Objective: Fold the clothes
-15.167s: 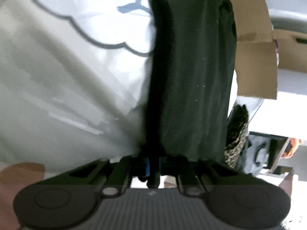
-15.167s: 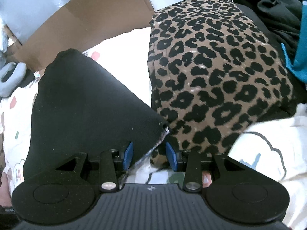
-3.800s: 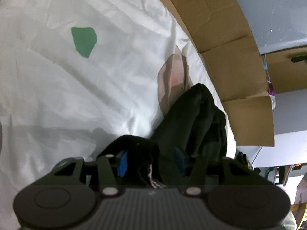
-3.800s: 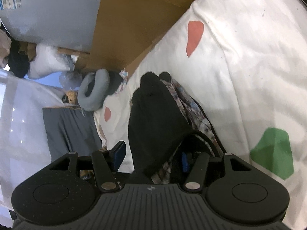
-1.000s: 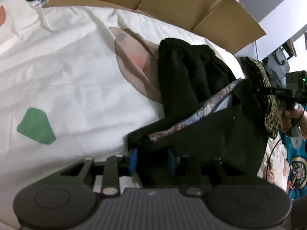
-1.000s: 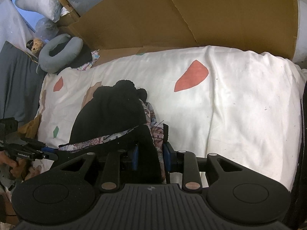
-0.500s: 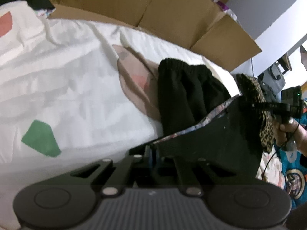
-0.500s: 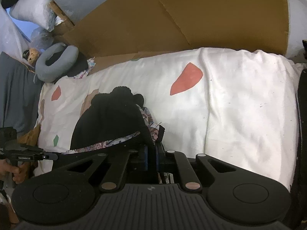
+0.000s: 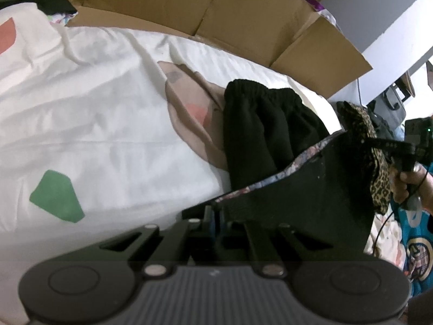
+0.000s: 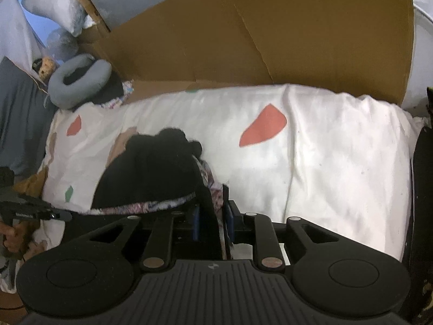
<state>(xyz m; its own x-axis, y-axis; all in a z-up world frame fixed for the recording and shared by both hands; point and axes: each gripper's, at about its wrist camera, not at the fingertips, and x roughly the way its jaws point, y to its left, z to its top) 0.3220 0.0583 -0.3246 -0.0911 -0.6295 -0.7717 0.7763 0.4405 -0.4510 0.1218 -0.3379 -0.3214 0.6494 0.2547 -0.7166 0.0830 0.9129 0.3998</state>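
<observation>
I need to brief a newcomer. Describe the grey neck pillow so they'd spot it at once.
Start at the big cardboard sheet behind the white bed cover. Follow its lower edge left to the bed's far corner: the neck pillow sits there. It is the only grey U-shaped ring.

A bed covered in a white sheet printed with scattered red, green and tan patches (image 10: 338, 162) is carrying a bunched black garment with a floral-patterned lining (image 10: 151, 170). The garment's gathered end (image 9: 259, 94) is lying directly on the sheet, beside a tan patch (image 9: 186, 113).
</observation>
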